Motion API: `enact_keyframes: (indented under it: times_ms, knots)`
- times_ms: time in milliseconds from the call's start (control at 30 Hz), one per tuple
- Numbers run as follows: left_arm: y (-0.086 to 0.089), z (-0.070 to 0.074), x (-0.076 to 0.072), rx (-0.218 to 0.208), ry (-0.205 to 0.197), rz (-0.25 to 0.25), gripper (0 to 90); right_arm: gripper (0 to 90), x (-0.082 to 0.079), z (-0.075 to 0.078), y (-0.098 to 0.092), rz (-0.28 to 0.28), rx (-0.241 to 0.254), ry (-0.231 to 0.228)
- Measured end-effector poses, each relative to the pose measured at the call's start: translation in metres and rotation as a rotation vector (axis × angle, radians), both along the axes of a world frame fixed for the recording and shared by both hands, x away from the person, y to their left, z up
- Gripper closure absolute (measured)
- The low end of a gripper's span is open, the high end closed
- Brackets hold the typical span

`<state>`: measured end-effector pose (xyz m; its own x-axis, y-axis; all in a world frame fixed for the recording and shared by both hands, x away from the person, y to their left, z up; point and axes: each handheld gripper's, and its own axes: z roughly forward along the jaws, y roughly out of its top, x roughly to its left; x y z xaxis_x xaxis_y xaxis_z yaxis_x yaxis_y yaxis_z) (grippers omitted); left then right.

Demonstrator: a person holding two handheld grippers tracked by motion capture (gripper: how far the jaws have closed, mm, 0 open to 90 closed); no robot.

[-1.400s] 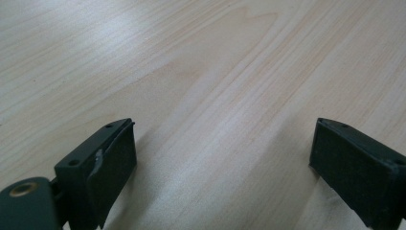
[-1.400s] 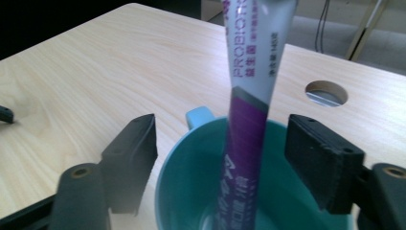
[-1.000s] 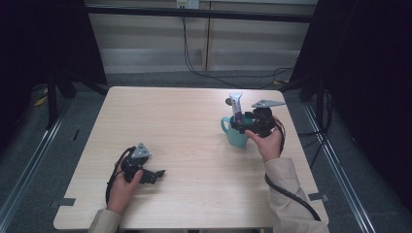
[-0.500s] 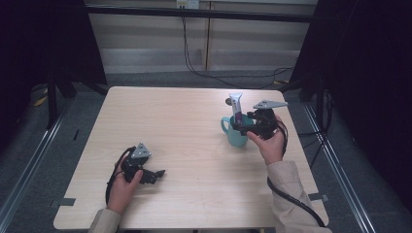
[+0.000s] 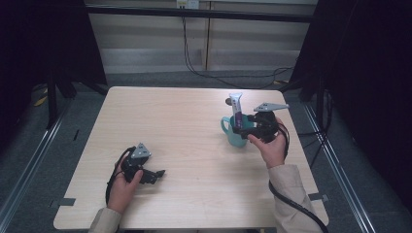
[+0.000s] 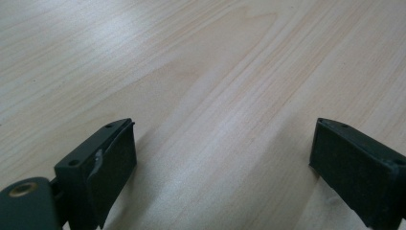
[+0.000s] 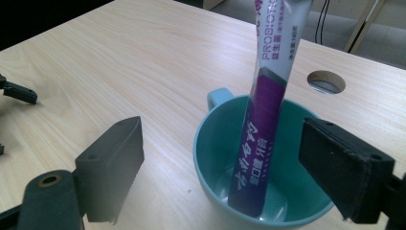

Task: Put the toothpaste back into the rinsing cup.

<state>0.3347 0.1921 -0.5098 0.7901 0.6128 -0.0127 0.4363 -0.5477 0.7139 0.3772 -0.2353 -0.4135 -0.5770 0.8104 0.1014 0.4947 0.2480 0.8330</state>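
Note:
A teal mug (image 5: 233,137) stands on the right part of the wooden table (image 5: 184,121). A white and purple tube (image 5: 236,108) stands upright inside it, leaning on the rim. In the right gripper view, the tube (image 7: 265,129) rests on the bottom of the mug (image 7: 210,158). My right gripper (image 7: 222,132) is open, with one jaw on each side of the mug and neither touching the tube. The high view shows the right gripper (image 5: 241,127) just over the mug. My left gripper (image 5: 154,174) lies low on the table's front left. The left gripper (image 6: 222,132) is open over bare wood.
A small round hole (image 7: 326,81) is cut in the table behind the mug. Black cables trail from both grippers. Dark curtains and floor rails surround the table, with its edges close to the right hand.
The right hand has shifted only slightly around the mug. The tube, the mug and the left gripper have stayed in place.

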Motion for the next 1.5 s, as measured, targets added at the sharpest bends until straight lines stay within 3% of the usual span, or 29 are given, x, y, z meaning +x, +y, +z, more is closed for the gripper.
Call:
enact_keyframes:
  times_ms: [667, 1200, 1500]
  knots:
    - [0.000, 0.000, 0.000, -0.003, -0.001, -0.001, 8.2, 14.5, -0.015, 0.009, 0.010, 0.076, 0.016, -0.004]
    - [0.000, 0.000, 0.000, -0.002, 0.000, 0.000, 8.2, 14.5, -0.032, 0.005, 0.021, 0.185, -0.001, -0.008]
    - [0.000, 0.000, 0.000, -0.002, 0.002, -0.003, 8.2, 14.5, -0.041, 0.000, 0.023, 0.217, -0.002, 0.002]
